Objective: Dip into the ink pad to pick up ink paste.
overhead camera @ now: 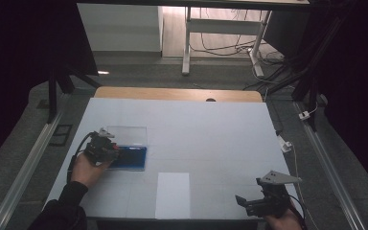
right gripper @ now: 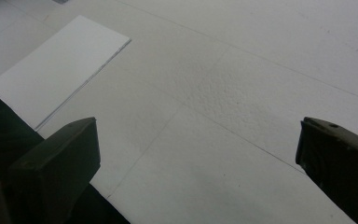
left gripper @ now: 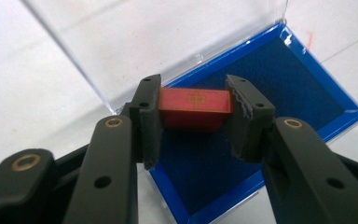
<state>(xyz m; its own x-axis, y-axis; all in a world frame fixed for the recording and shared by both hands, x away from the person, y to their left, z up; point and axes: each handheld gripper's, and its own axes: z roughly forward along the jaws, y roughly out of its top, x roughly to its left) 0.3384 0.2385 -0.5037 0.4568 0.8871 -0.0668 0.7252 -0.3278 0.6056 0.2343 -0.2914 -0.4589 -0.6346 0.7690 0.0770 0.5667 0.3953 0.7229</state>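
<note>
A small red block [left gripper: 194, 108] with a gold mark on its top is clamped between the pads of my left gripper [left gripper: 194, 119], just above the blue felt floor of an open box [left gripper: 279, 79]. The box's clear lid [left gripper: 168, 32] stands open behind it. In the high view the left gripper [overhead camera: 106, 149] sits at the left edge of that blue box [overhead camera: 133, 158], whose clear lid [overhead camera: 127, 135] lies flat beyond it. My right gripper [overhead camera: 249, 203] rests near the table's front right corner, its jaws wide apart over bare table [right gripper: 200, 140].
A white sheet [overhead camera: 173, 195] lies at the front middle of the white table [overhead camera: 211, 134]; it shows as a white sheet [right gripper: 56, 70] at the upper left of the right gripper view. Table legs and cables stand on the floor beyond the far edge.
</note>
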